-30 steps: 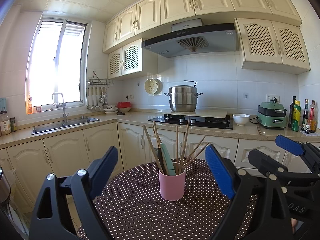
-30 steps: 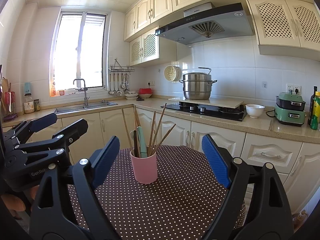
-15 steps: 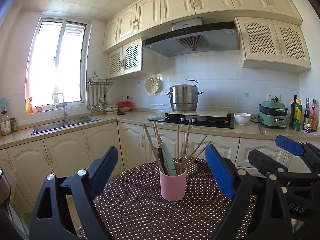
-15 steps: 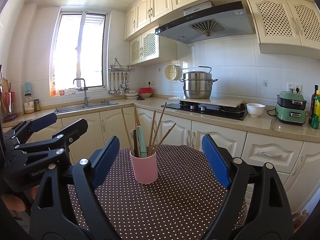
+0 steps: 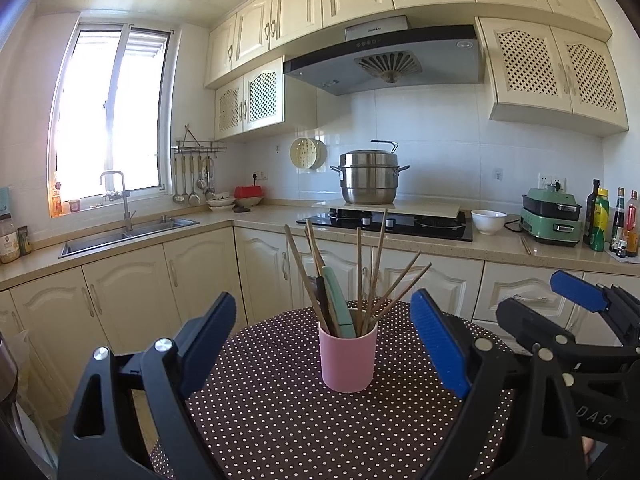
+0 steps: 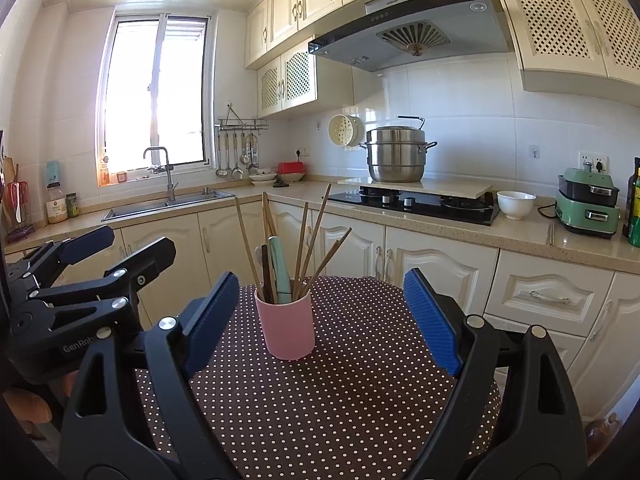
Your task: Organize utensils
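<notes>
The cup (image 5: 348, 358) of utensils (image 5: 362, 280) stands at 12 o'clock ahead of the left gripper (image 5: 320, 344) and at 11 o'clock of the right gripper (image 6: 320, 320); both gape wide, empty.

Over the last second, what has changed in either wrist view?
Both cameras have eased slightly closer to the pink cup, which sits a little lower in both views. Nothing was gripped or released. The left gripper and right gripper keep their jaws wide open; the chopsticks stay in the cup on the dotted tablecloth.

Black claw (image 5: 324, 336) frames, blue ribbed pads (image 5: 438, 344), silver screws
</notes>
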